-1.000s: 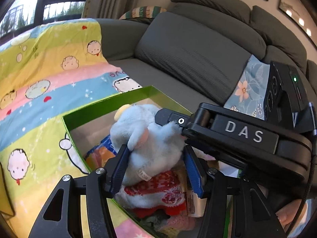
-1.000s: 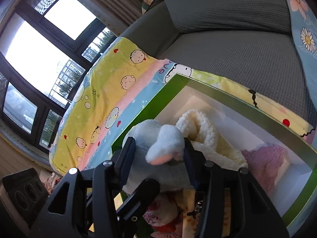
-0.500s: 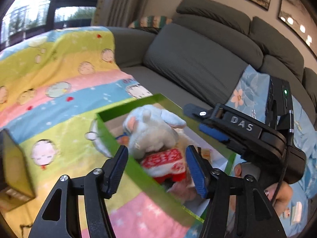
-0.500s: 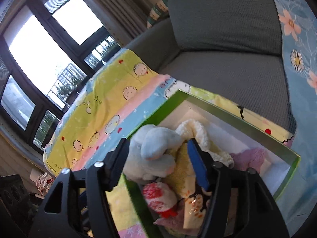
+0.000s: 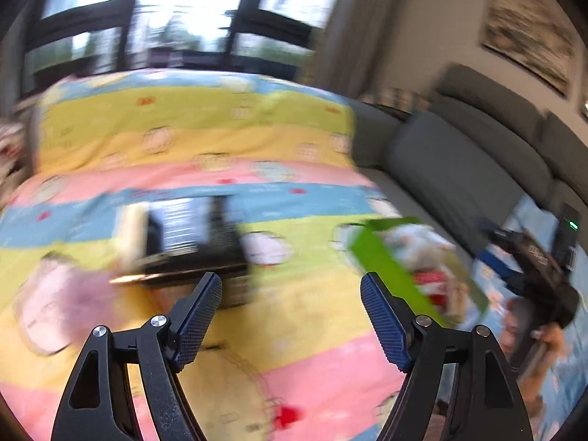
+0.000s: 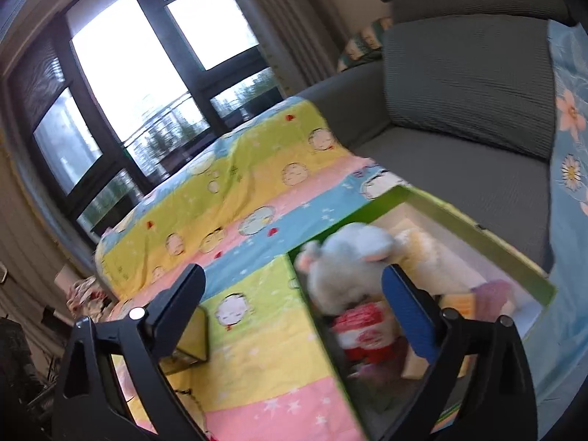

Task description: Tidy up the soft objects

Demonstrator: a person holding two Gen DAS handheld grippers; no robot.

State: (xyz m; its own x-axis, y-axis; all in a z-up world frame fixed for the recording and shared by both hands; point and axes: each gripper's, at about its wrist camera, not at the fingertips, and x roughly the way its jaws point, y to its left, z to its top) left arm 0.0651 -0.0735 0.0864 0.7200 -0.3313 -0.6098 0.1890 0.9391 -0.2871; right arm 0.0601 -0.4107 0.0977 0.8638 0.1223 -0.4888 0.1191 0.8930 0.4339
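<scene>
right wrist: plush toy (image 6: pixel 349 268) now released into green box (image 6: pixel 477 226); both hand-held grippers (image 6: pixel 294 301) (image 5: pixel 292 312) wide, empty, pulled back.

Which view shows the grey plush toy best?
The right wrist view: the grey plush toy sits fairly sharp atop the green box. In the left wrist view it is a small motion-blurred patch at right.

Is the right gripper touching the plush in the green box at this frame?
Apart. In the right wrist view the right gripper is wide open and pulled back; the plush lies in the box beyond the fingertips.
</scene>
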